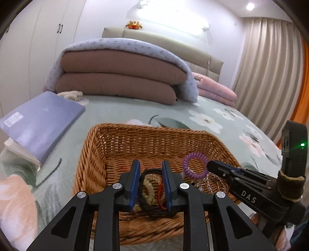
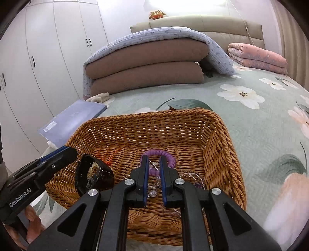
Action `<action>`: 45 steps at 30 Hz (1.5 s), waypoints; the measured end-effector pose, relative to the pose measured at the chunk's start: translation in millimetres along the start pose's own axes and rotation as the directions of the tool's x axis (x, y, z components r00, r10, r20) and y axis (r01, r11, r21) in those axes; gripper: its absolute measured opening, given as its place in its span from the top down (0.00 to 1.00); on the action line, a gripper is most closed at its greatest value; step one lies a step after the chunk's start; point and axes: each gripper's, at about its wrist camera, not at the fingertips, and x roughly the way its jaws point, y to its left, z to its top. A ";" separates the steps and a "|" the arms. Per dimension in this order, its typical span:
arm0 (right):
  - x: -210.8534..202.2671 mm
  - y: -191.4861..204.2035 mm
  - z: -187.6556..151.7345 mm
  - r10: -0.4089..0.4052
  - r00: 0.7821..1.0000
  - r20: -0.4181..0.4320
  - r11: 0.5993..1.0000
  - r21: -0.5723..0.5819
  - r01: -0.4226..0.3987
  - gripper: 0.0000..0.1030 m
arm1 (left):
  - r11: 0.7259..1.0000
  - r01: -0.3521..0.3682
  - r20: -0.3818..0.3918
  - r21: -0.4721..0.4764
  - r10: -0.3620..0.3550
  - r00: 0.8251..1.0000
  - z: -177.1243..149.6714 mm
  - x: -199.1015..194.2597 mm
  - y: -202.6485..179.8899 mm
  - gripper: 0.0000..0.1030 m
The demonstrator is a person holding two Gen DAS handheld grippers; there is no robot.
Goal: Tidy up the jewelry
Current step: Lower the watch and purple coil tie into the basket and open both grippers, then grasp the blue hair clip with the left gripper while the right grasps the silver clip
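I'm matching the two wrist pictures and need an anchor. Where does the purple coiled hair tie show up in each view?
Left wrist view: purple coiled hair tie lies right of centre in the wicker basket, beside the right hand-held gripper.
Right wrist view: hair tie at centre, just beyond the fingertips.
Shared landmark: the folded brown quilt.

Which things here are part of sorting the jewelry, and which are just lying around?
For the job: wicker basket, purple coil bracelet, cream bead bracelet, red bead string, clear crystal beads.

Lying about: purple book, folded quilts, pink blanket, plush toy.
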 end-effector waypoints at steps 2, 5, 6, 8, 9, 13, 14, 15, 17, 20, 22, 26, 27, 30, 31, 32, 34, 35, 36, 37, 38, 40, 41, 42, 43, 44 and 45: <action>0.2 0.3 -0.3 0.000 1.000 -0.002 1.000 -0.001 0.000 0.87 | 1.000 0.002 0.000 -0.007 -0.002 1.000 0.0 -0.1 1.2 0.73; -0.7 -0.7 0.1 0.000 1.000 0.002 1.000 0.004 0.000 0.87 | 1.000 0.006 -0.007 -0.020 -0.007 1.000 -0.7 0.2 5.1 0.72; -2.5 -1.2 0.2 0.001 1.000 0.009 1.000 0.006 -0.001 0.87 | 1.000 0.007 -0.008 -0.023 -0.007 1.000 -0.8 0.5 5.9 0.72; -7.9 -1.7 0.5 0.000 0.999 0.032 1.000 0.009 0.000 0.87 | 1.000 0.009 -0.003 -0.027 -0.009 1.000 -1.2 -1.2 6.7 0.72; -12.5 -1.0 0.7 -0.010 0.999 0.052 1.000 0.005 0.009 0.87 | 1.000 0.006 0.000 -0.030 -0.006 1.000 -1.2 -2.7 6.9 0.72; -36.6 6.0 -1.3 -0.059 0.989 0.134 0.998 -0.021 0.062 0.87 | 1.000 0.012 0.028 -0.025 -0.011 1.000 -5.1 -17.3 5.5 0.72; -45.5 8.5 -2.4 -0.072 0.986 0.149 0.997 -0.026 0.077 0.87 | 0.999 0.020 0.031 -0.028 -0.019 0.999 -6.8 -21.8 4.8 0.72; -52.0 9.9 -3.3 -0.075 0.985 0.155 0.996 -0.028 0.081 0.87 | 0.999 0.029 0.031 -0.032 -0.028 0.999 -8.3 -26.1 4.0 0.72; -68.0 11.8 -6.7 -0.061 0.985 0.160 0.998 -0.023 0.065 0.83 | 0.997 0.067 0.026 -0.046 -0.066 0.998 -11.5 -36.3 2.2 0.72; -95.7 9.4 -20.3 -0.040 0.987 0.158 0.999 -0.011 0.042 0.69 | 0.994 0.100 0.023 -0.040 -0.099 0.995 -22.4 -57.2 -3.9 0.72; -110.7 5.8 -31.0 -0.045 0.988 0.148 0.999 -0.021 0.049 0.69 | 0.993 0.114 0.015 -0.031 -0.114 0.993 -33.5 -72.2 -10.1 0.72; -137.1 -10.6 -55.6 -0.051 0.993 0.106 0.995 -0.077 0.059 0.69 | 0.991 0.127 -0.035 -0.046 -0.129 0.991 -61.3 -94.6 -21.3 0.72; -141.3 -17.5 -61.1 -0.049 0.995 0.086 0.994 -0.097 0.057 0.69 | 0.989 0.132 -0.065 -0.060 -0.135 0.989 -72.4 -98.4 -24.8 0.72; -143.7 -45.0 -72.8 -0.046 0.999 0.007 0.988 -0.146 0.047 0.69 | 0.981 0.161 -0.126 -0.107 -0.174 0.977 -95.0 -100.7 -30.1 0.72; -143.4 -52.8 -75.7 -0.046 0.999 -0.007 0.987 -0.157 0.045 0.69 | 0.976 0.164 -0.161 -0.142 -0.186 0.969 -104.5 -97.8 -31.1 0.72; -141.8 -63.3 -77.8 -0.041 0.999 -0.025 0.987 -0.159 0.036 0.69 | 0.972 0.164 -0.187 -0.170 -0.195 0.963 -110.9 -93.7 -30.9 0.72; -135.8 -90.1 -81.7 -0.025 0.997 -0.072 0.992 -0.128 0.016 0.69 | 0.964 0.153 -0.229 -0.218 -0.202 0.952 -120.0 -84.2 -29.3 0.71; -132.0 -103.0 -83.2 -0.012 0.995 -0.100 0.994 -0.105 0.001 0.68 | 0.960 0.138 -0.248 -0.245 -0.200 0.948 -124.3 -78.8 -28.0 0.71; -127.8 -110.8 -83.9 0.003 0.993 -0.121 0.996 -0.088 -0.013 0.68 | 0.957 0.131 -0.257 -0.260 -0.200 0.945 -126.4 -75.5 -27.6 0.71; -123.3 -118.9 -85.9 0.022 0.989 -0.147 0.997 -0.070 -0.033 0.68 | 0.950 0.126 -0.268 -0.285 -0.205 0.941 -129.2 -71.3 -26.5 0.71; -120.1 -122.4 -87.2 0.030 0.987 -0.160 0.997 -0.065 -0.041 0.68 | 0.945 0.125 -0.273 -0.302 -0.211 0.939 -132.8 -69.3 -26.0 0.71; -114.6 -121.3 -90.8 0.049 0.980 -0.192 0.994 -0.085 -0.067 0.68 | 0.934 0.115 -0.282 -0.338 -0.218 0.934 -138.3 -62.2 -26.2 0.69; -113.1 -114.5 -93.7 0.049 0.978 -0.200 0.990 -0.120 -0.074 0.68 | 0.933 0.113 -0.283 -0.343 -0.217 0.934 -140.0 -60.5 -26.0 0.69; -111.6 -108.4 -96.4 0.044 0.977 -0.207 0.985 -0.153 -0.077 0.68 | 0.932 0.112 -0.279 -0.346 -0.216 0.936 -141.4 -58.8 -27.6 0.68; -109.6 -101.8 -99.0 0.039 0.975 -0.218 0.979 -0.189 -0.081 0.68 | 0.933 0.111 -0.275 -0.343 -0.213 0.938 -141.2 -58.4 -28.9 0.66; -107.5 -94.7 -101.2 0.021 0.975 -0.222 0.972 -0.222 -0.072 0.68 | 0.935 0.108 -0.274 -0.337 -0.207 0.939 -140.9 -57.8 -30.4 0.66; -105.3 -88.8 -103.1 0.001 0.975 -0.222 0.966 -0.251 -0.059 0.68 | 0.938 0.105 -0.275 -0.330 -0.202 0.940 -139.8 -56.7 -32.2 0.64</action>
